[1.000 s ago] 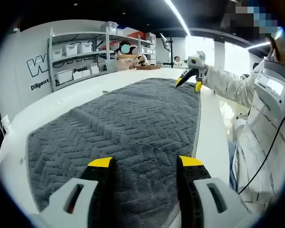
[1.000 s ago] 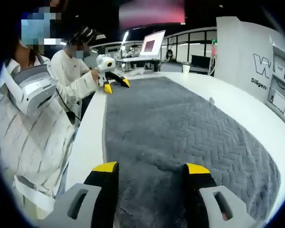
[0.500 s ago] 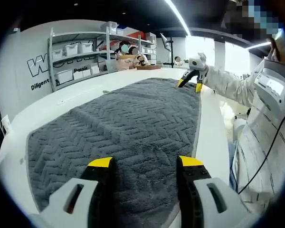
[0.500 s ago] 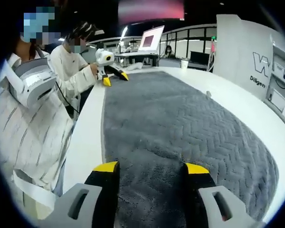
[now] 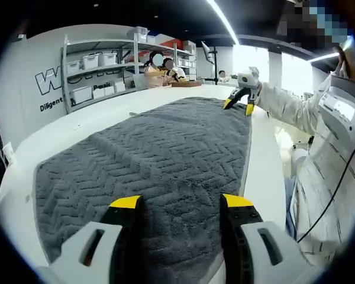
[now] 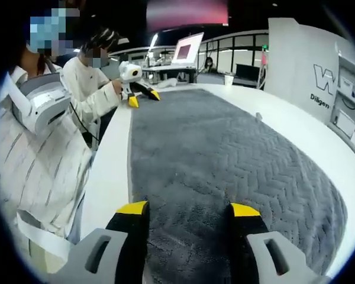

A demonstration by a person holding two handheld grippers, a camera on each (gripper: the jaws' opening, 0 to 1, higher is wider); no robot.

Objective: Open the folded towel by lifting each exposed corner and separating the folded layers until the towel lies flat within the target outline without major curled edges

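A grey herringbone towel (image 5: 148,160) lies spread out flat over the white table (image 5: 59,133). In the left gripper view my left gripper (image 5: 181,204) stands open over the towel's near end, with towel showing between its yellow-tipped jaws. At the towel's far right corner my right gripper (image 5: 238,106) hovers open, held by a white sleeve. In the right gripper view the same towel (image 6: 225,154) runs away from my open right gripper (image 6: 188,210). My left gripper (image 6: 144,98) sits open at the far left corner there.
Shelves with white bins (image 5: 94,65) and people (image 5: 163,64) stand beyond the table's far end. The person's striped white clothes (image 5: 325,160) run along the table's right edge. A monitor (image 6: 186,50), a cup (image 6: 229,80) and a lettered white panel (image 6: 319,71) lie beyond the towel.
In the left gripper view the right gripper has drifted slightly right and up at the far corner. The towel lies as before.
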